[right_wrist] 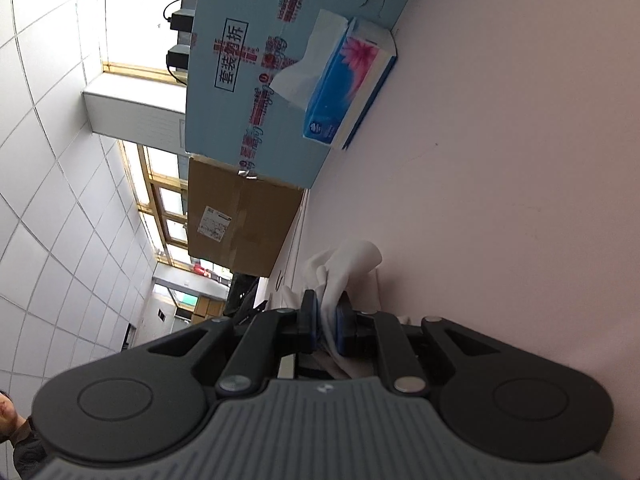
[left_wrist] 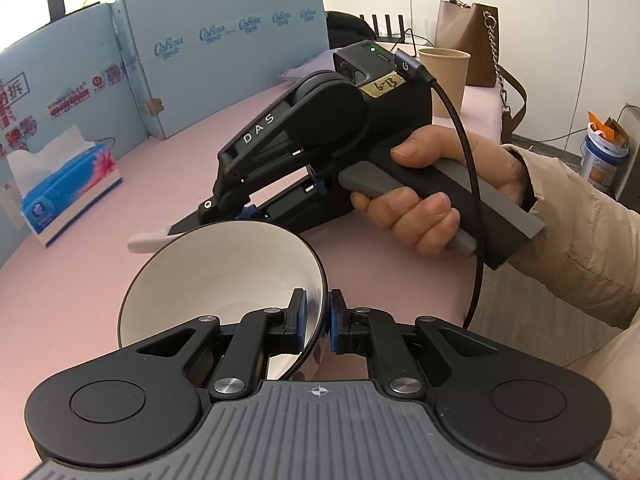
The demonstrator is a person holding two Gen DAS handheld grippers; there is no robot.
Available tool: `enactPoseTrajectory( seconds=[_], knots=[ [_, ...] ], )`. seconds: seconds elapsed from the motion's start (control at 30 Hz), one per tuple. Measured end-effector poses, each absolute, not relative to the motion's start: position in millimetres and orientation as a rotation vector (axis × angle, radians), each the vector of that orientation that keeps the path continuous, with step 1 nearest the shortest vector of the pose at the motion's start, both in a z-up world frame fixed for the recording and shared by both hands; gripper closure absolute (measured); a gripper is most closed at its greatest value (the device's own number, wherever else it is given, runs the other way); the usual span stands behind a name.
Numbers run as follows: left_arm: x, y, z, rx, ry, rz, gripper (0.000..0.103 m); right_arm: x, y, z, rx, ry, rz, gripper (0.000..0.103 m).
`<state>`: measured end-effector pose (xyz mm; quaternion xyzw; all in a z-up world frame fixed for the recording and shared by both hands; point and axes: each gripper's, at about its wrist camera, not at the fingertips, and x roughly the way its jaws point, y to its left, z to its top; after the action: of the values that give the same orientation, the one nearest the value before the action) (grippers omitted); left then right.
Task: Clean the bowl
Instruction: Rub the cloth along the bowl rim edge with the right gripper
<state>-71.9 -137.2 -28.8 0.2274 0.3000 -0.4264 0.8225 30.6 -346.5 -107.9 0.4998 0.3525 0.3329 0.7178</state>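
Observation:
A white bowl (left_wrist: 208,276) with a dark rim is held tilted above the pink table. My left gripper (left_wrist: 318,320) is shut on the bowl's rim, one pad inside and one outside. My right gripper (right_wrist: 326,316) is shut on a crumpled white tissue (right_wrist: 344,268). In the left wrist view the right gripper (left_wrist: 188,226) lies low over the table just behind the bowl, rolled on its side, and the tissue (left_wrist: 146,242) sticks out past the bowl's far rim.
A blue tissue box (left_wrist: 68,188) stands at the left by the light blue cardboard wall (left_wrist: 224,56); it also shows in the right wrist view (right_wrist: 348,88). A paper cup (left_wrist: 444,76) and a brown bag (left_wrist: 476,44) stand at the far right.

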Motion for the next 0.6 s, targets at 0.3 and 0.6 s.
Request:
enactPoseTrajectory(
  seconds=[0.3, 0.6],
  knots=[
    [-60.6, -150.0, -26.3, 0.452, 0.630, -0.850, 0.074, -6.1, -376.1, -107.5, 1.145, 0.716, 0.681, 0.090],
    [-49.9, -160.0, -24.8, 0.447, 0.631, -0.869, 0.077, -33.3, -389.1, -108.0, 1.173, 0.667, 0.653, 0.090]
  ],
)
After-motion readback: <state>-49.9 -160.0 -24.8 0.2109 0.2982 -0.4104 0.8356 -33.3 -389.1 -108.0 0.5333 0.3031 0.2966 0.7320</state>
